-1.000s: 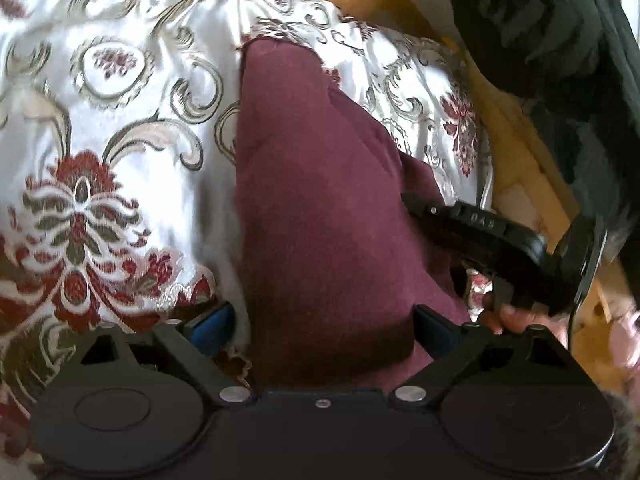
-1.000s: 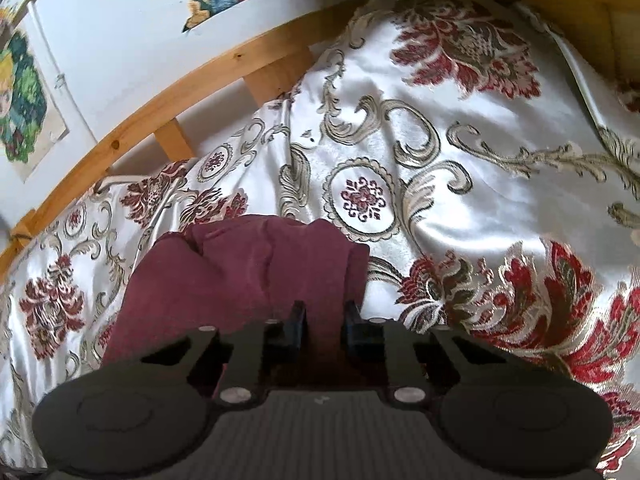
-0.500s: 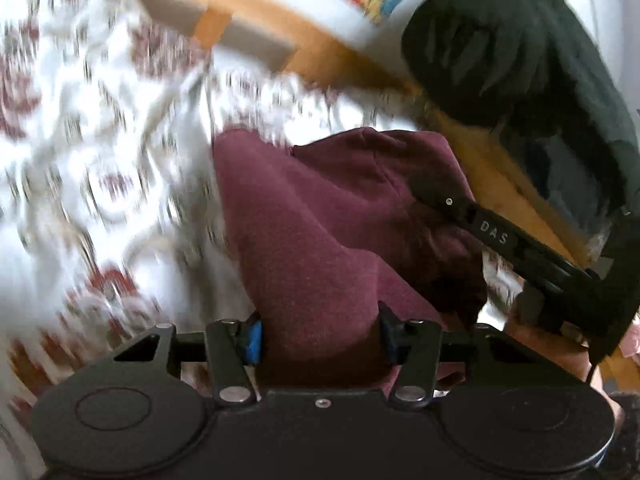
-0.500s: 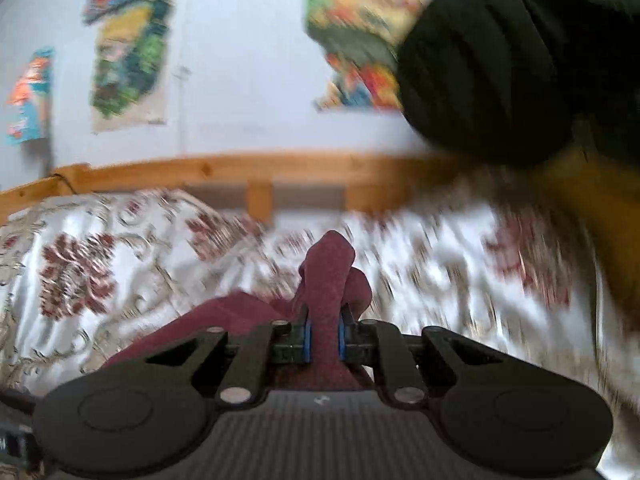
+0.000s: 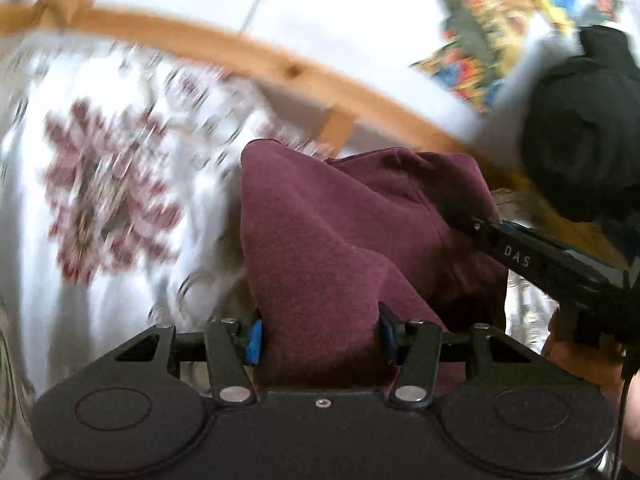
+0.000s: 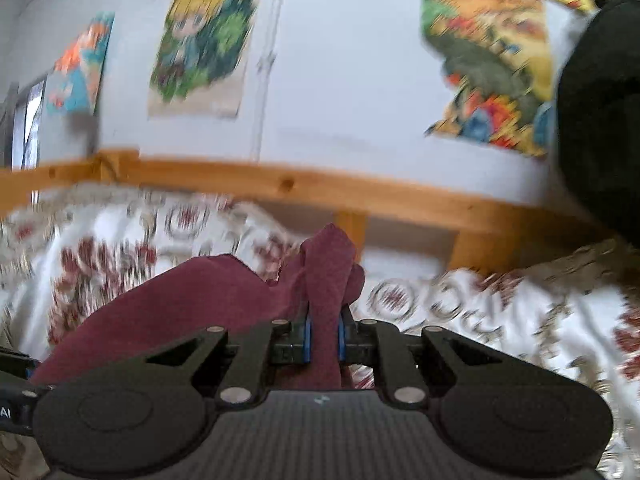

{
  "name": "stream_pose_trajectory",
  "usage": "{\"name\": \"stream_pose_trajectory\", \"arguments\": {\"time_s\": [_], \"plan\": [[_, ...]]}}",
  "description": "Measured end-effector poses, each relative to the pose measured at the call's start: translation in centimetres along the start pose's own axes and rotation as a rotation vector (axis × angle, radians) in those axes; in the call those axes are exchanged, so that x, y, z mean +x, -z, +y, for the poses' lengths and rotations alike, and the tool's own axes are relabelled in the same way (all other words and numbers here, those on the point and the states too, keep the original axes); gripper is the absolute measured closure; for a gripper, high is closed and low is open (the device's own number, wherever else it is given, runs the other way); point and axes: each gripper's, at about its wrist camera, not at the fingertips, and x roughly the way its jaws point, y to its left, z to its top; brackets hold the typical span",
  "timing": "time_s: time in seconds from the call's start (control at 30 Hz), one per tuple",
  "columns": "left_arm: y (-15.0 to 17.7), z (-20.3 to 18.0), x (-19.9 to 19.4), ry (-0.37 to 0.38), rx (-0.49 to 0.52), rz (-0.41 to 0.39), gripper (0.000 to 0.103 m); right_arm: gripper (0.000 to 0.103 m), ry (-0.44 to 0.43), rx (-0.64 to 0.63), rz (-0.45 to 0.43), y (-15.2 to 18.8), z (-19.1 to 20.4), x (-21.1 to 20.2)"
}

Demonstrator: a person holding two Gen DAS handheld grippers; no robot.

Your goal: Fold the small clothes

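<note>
Both grippers have hold of the same maroon garment (image 5: 340,240), lifted off the bedspread (image 5: 100,184). Left gripper (image 5: 319,330) is clamped on a thick bunch of cloth, jaws standing fairly wide apart w/ the blue pads (image 5: 253,340) pressed into the fabric on either side. Its jaws closed in on that bunch a moment ago; they stood wider w/ the cloth lying loose between them. Right gripper (image 6: 323,334) is pinched nearly shut on a thin fold, jaws narrowed a bit further too, cloth already between them.

Key relation, as I judge it: the garment spans from one tool to the other, long axis running btwn the two grips, bulk sagging fwd and down from the left gripper toward the patterned bedspread. Right gripper sits off to the right of the left one, its arm reaching in against the garment's right edge. Neither hand looks nearer the bed; a lay-down would need both carried together to keep the span taut.

Writing: "DAS" in pale letters on the right gripper's arm (image 5: 516,256). Posters (image 6: 200,36) on the wall, too blurred to read any text.
</note>
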Motion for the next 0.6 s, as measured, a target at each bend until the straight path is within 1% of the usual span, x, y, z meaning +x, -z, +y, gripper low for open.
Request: {"name": "stream_pose_trajectory", "arguments": {"time_s": [0.1, 0.17, 0.27, 0.33, 0.37, 0.4, 0.43, 0.47, 0.5, 0.53, 0.57, 0.6], "plan": [[0.2, 1.4, 1.4, -0.025, -0.075, 0.077, 0.048, 0.09, 0.019, -0.025, 0.062, 1.6, 0.6, 2.1], [0.2, 2.1, 1.9, -0.021, -0.113, 0.097, 0.047, 0.09, 0.049, -0.001, 0.088, 2.5, 0.1, 2.9], [0.2, 2.2, 2.3, -0.026, -0.117, 0.117, 0.044, 0.089, 0.058, 0.063, 0.137, 3.3, -1.2, 3.7], [0.2, 2.3, 2.5, -0.038, -0.104, 0.129, 0.041, 0.088, 0.064, 0.063, 0.156, 3.8, -1.5, 3.7], [0.2, 2.2, 2.5, -0.045, -0.105, 0.135, 0.038, 0.087, 0.068, 0.058, 0.159, 3.9, -1.5, 3.7], [0.3, 2.2, 2.3, -0.05, -0.112, 0.138, 0.036, 0.083, 0.073, 0.059, 0.16, 3.9, -1.5, 3.6], [0.2, 2.3, 2.3, -0.056, -0.123, 0.142, 0.033, 0.075, 0.081, 0.066, 0.162, 3.8, -1.5, 3.4], [0.3, 2.4, 2.2, -0.058, -0.134, 0.146, 0.031, 0.07, 0.09, 0.08, 0.166, 3.8, -1.7, 3.0], [0.3, 2.6, 2.2, -0.062, -0.146, 0.151, 0.03, 0.063, 0.096, 0.098, 0.167, 3.7, -1.9, 2.7], [0.3, 2.7, 2.1, -0.065, -0.159, 0.155, 0.027, 0.059, 0.098, 0.116, 0.169, 3.7, -2.2, 2.2], [0.3, 2.7, 1.9, -0.067, -0.166, 0.158, 0.025, 0.058, 0.1, 0.132, 0.173, 3.7, -2.4, 1.8], [0.2, 2.6, 1.8, -0.071, -0.168, 0.162, 0.023, 0.052, 0.104, 0.146, 0.18, 3.6, -2.6, 1.4]]}}
